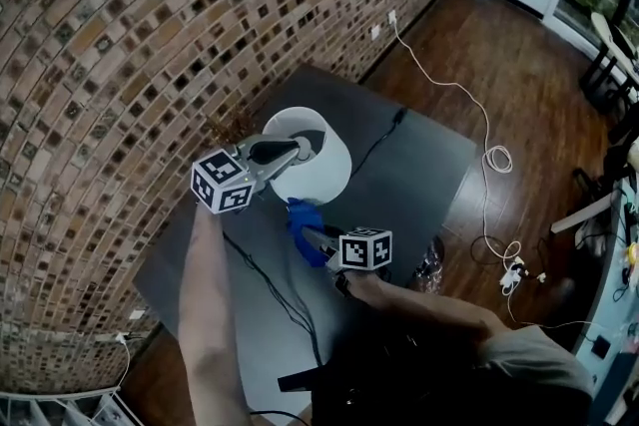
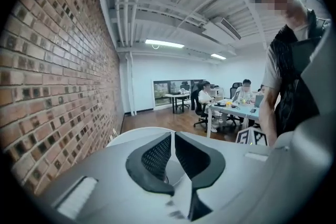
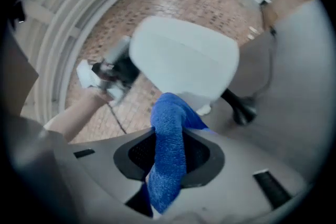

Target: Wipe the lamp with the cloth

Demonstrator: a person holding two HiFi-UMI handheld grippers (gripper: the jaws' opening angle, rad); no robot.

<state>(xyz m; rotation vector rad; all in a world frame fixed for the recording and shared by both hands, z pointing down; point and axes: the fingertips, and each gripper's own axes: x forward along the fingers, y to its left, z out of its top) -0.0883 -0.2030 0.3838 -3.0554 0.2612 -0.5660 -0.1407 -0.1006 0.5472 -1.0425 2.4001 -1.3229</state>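
Lamp gripped at its rim, cloth pinched just beside it.
Head view: the lamp [image 1: 318, 173] stands on the dark table [image 1: 419, 177]; the left gripper [image 1: 301, 148] sits at the lamp's top rim, the right gripper [image 1: 312, 236] just below the lamp with the blue cloth [image 1: 303, 218]. Left gripper view: the jaws are almost pressed together, apparently nipping the lamp's thin white rim. Right gripper view: the jaws pinch the cloth, whose free end sticks out toward the lamp's lower edge; I cannot tell if they touch.

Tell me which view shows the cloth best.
The right gripper view: the blue cloth fills the centre, clamped in the right gripper, its weave plain. The head view shows only a small blue patch beside the lamp. The left gripper view shows none of it.
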